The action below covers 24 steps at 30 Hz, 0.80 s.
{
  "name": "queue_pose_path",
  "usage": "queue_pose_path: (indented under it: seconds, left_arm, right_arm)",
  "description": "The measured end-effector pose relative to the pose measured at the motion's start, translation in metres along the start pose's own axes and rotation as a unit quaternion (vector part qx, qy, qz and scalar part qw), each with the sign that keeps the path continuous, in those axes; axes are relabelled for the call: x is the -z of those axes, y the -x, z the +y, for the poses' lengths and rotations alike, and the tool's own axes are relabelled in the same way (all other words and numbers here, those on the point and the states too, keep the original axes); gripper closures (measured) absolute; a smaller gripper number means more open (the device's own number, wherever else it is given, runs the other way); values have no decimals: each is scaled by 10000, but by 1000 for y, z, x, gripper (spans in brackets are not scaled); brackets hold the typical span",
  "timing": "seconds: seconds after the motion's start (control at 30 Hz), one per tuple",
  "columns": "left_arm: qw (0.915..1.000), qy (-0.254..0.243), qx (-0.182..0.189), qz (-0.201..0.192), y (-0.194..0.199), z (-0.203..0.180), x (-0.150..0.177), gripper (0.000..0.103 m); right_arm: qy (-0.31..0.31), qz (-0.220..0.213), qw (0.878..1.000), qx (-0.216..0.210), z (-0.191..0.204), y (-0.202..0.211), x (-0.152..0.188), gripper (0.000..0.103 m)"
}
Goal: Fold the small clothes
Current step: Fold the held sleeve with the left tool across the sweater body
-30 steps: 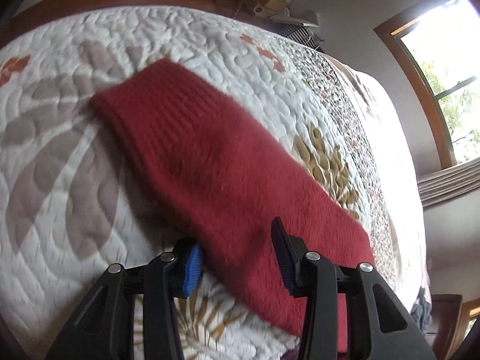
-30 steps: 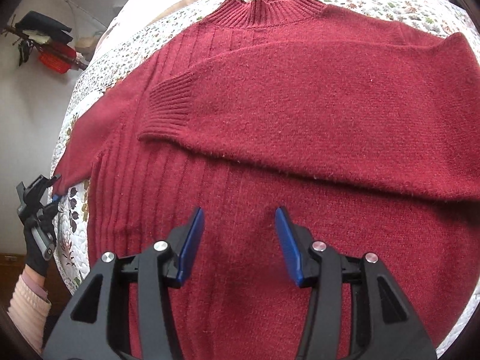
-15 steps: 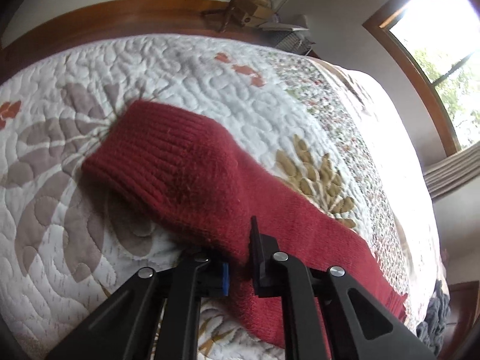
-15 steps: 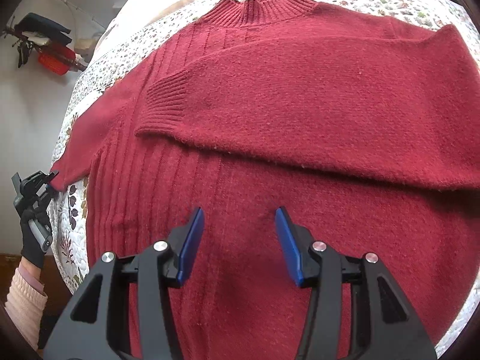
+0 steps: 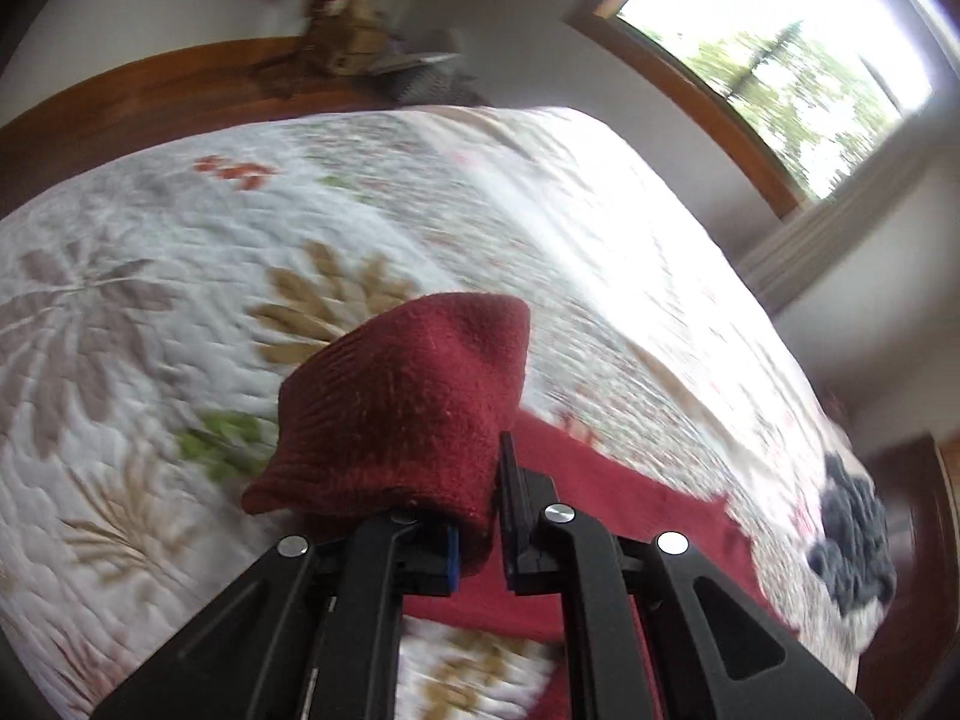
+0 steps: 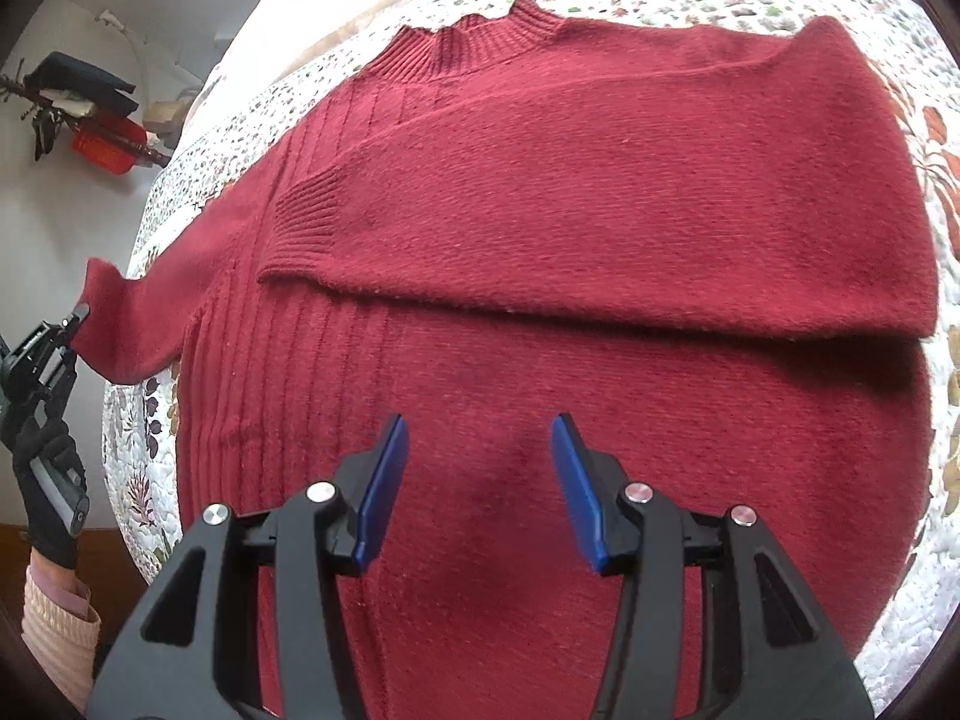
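Observation:
A dark red knit sweater [image 6: 600, 240] lies flat on the quilted bed, collar at the far side. One sleeve is folded across its chest. The other sleeve [image 6: 156, 306] stretches off to the left, lifted off the quilt. My left gripper [image 5: 477, 534] is shut on that sleeve's ribbed cuff [image 5: 396, 408], which bunches up over the fingers. In the right wrist view the left gripper [image 6: 72, 324] shows at the left edge, held by a black-gloved hand [image 6: 45, 480]. My right gripper [image 6: 480, 486] hovers open above the sweater's lower body, nothing between its blue pads.
A floral quilt [image 5: 150, 300] covers the bed. A dark grey garment [image 5: 852, 540] lies near the bed's right edge. A wooden bed frame [image 5: 150, 90] and window [image 5: 780, 60] are beyond. A wall rack with dark and red items [image 6: 90, 114] hangs at left.
My left gripper closed on the sleeve cuff and has lifted it off the quilt, swinging toward the sweater body. The right gripper stays open and nearly still.

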<state>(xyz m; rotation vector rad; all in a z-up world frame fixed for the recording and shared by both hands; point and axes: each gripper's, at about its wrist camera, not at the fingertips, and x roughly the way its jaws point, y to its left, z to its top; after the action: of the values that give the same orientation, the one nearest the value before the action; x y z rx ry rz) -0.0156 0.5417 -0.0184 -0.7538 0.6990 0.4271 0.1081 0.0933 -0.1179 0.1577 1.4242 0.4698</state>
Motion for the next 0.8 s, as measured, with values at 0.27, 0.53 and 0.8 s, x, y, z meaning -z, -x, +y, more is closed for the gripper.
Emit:
queue_pose_path:
  seconds: [0.27,0.53,0.8]
  left_arm:
    - [9933,-766,771,403,-21,-104,46,94]
    - [9891,-767,1024,725,-50,-162,95,94]
    - [9862,-738,1090,1005,-77,-192,126,94]
  right_arm:
    - [-153,-83,9998,-49,-22,13,4,53]
    - [-325,-146,9994,-49,-50,24,10,53]
    - [-442,-201,9988,-28,-71,32,13,53]
